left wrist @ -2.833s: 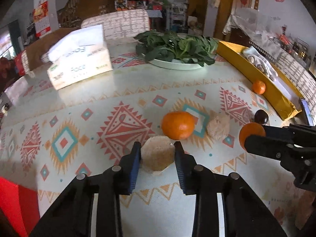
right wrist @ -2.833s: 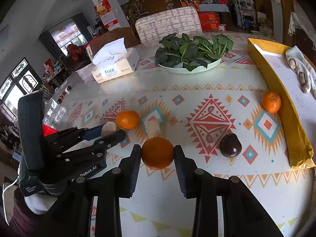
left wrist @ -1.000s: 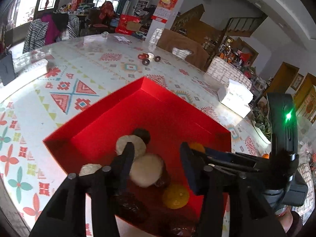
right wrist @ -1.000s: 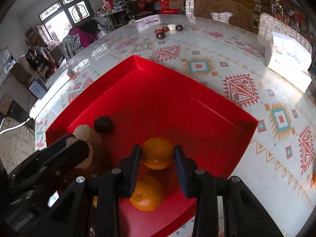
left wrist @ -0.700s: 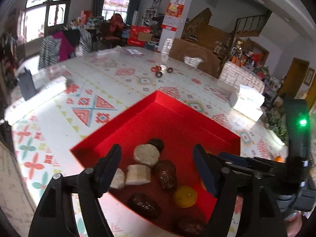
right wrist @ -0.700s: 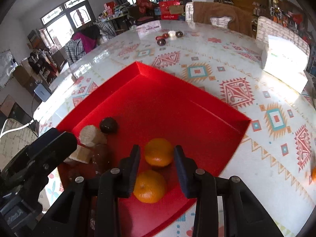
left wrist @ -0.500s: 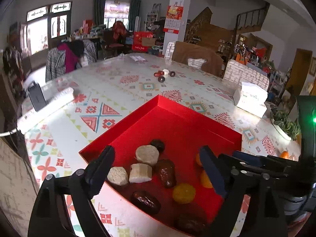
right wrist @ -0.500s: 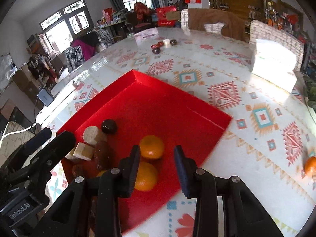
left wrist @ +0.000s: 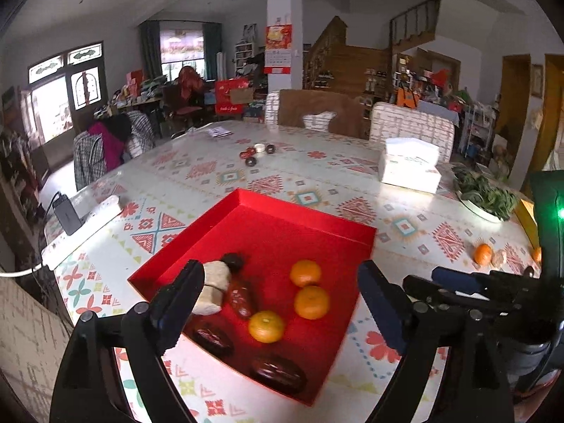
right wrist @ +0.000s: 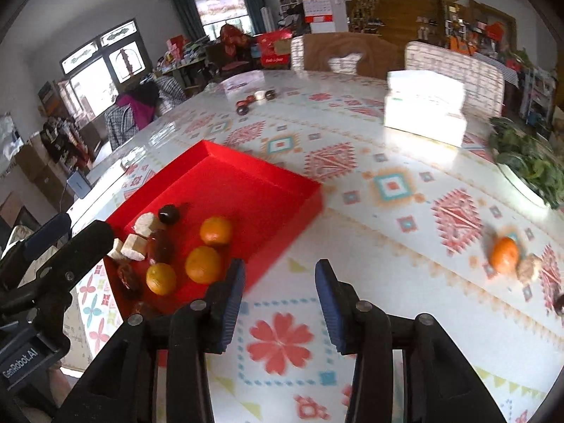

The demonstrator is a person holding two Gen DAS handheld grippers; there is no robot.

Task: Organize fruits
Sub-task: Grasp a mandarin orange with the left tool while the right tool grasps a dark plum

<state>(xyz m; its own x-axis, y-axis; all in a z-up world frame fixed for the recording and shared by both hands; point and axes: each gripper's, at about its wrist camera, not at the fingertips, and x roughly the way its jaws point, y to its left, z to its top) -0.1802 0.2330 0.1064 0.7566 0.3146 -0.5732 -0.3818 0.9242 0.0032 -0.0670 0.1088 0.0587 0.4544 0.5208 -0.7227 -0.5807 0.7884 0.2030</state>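
So, step: between pickups | left claw (left wrist: 282, 303) wide open, empty | right claw (right wrist: 278, 292) opening, empty | red tray (right wrist: 246, 172) held three oranges | next: grab orange (right wrist: 504, 254) on the table (right wrist: 387, 246) beside the plate of greens.

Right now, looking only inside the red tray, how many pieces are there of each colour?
Round orange fruits: 3
Pale beige chunks: 3, one partly hidden behind the left tool
Dark brown pieces: 4
Total in the red square tray: 10
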